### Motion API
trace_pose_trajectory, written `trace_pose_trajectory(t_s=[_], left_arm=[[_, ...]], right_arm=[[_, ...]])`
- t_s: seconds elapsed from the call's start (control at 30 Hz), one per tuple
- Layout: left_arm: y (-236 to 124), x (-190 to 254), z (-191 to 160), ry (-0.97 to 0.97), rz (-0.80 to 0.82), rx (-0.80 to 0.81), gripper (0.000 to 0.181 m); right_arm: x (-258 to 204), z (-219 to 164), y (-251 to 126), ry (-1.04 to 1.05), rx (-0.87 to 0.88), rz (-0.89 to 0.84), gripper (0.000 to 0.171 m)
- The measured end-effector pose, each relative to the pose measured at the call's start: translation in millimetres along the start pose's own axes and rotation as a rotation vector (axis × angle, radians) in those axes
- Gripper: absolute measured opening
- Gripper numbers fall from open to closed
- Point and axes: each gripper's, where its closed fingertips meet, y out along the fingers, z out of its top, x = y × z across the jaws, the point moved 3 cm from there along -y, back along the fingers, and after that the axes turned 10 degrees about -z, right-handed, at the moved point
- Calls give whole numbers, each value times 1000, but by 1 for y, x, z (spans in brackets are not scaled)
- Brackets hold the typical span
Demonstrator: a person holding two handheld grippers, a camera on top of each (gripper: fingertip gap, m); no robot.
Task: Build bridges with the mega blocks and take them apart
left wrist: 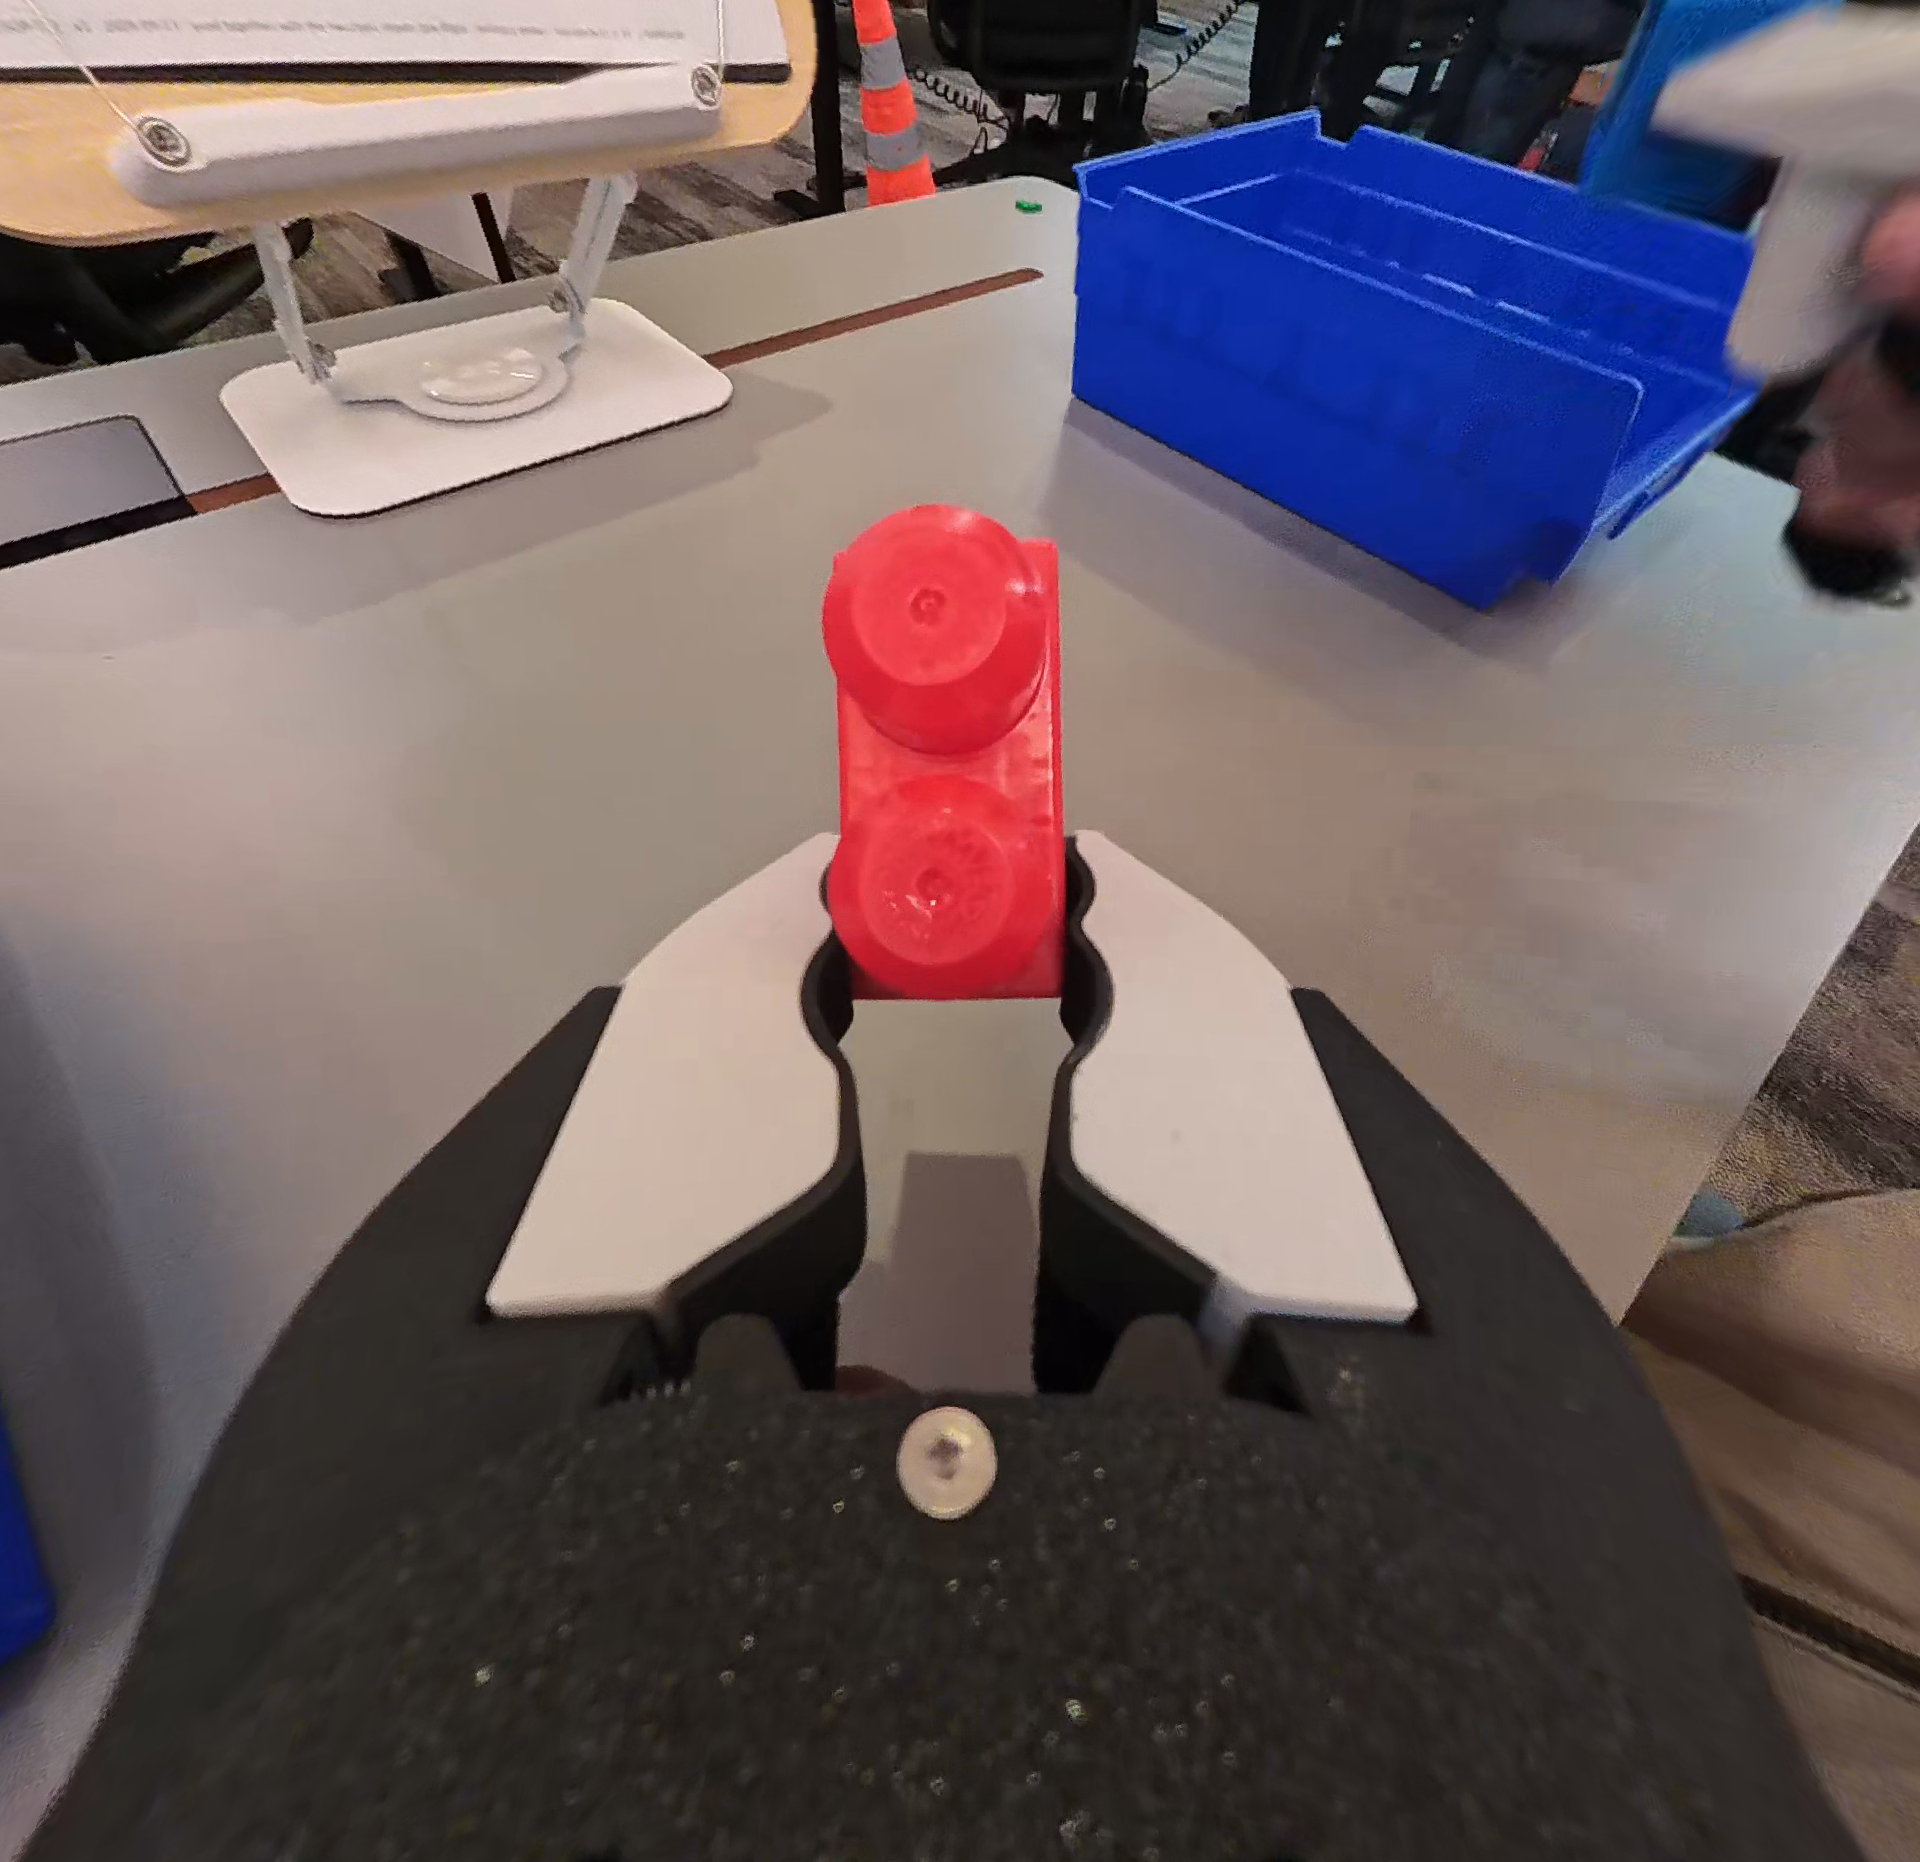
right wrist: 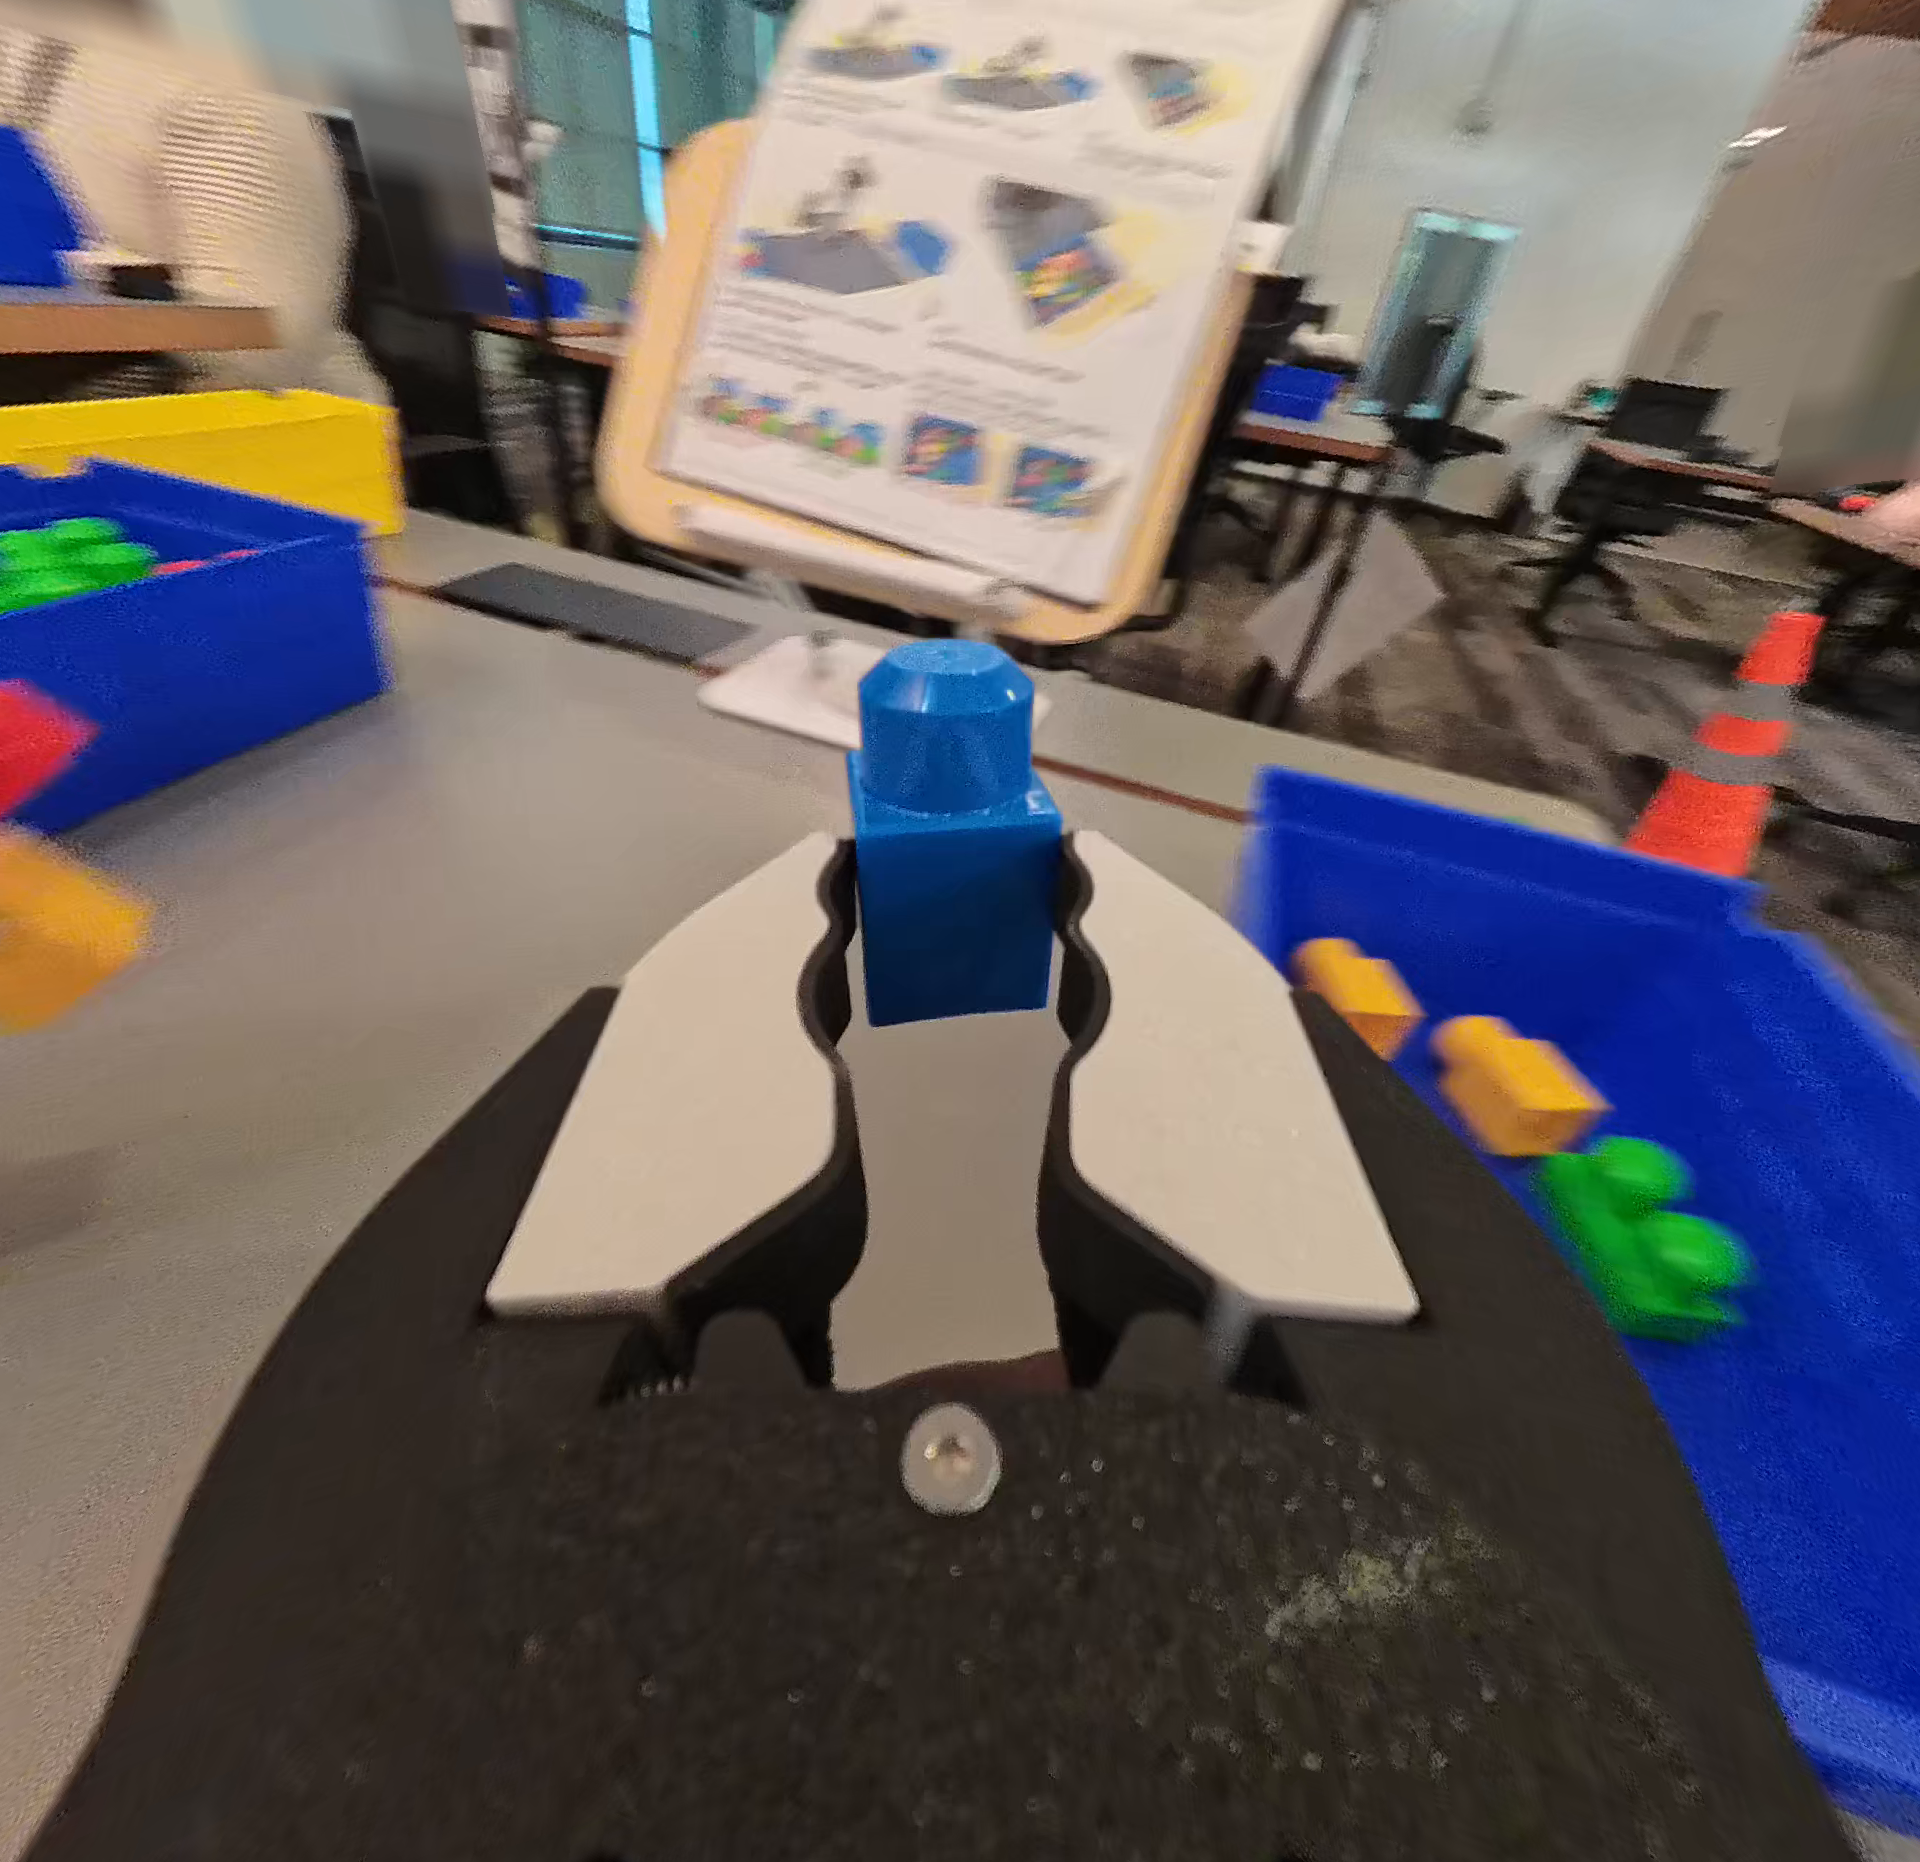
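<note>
Blurrily, printed instruction sheet (right wrist: 935, 285), stand, writing unreadable

Left wrist view: one red two-stud block (left wrist: 945, 773), one blue bin (left wrist: 1382, 378), one orange traffic cone (left wrist: 888, 87), one white stand (left wrist: 478, 378).

Right wrist view: one blue single-stud block (right wrist: 951, 856), two blue bins (right wrist: 1558, 939) (right wrist: 197, 659), one yellow bin (right wrist: 218, 441), two orange blocks (right wrist: 1356, 991) (right wrist: 1512, 1085) and one green block (right wrist: 1642, 1241) in the right-hand bin, and one instruction sheet (right wrist: 977, 254).
</note>
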Motion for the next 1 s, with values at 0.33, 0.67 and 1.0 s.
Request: trace_pose_trajectory(t_s=[0.33, 0.67, 1.0], left_arm=[[0, 7, 0, 9, -32, -14, 36], [0, 10, 1, 18, -38, -22, 36], [-1, 7, 1, 12, -32, -23, 36]], right_arm=[[161, -126, 132, -11, -852, -2, 37], [159, -160, 159, -105, -1159, -33, 37], [160, -130, 157, -131, -1059, -49, 65]])
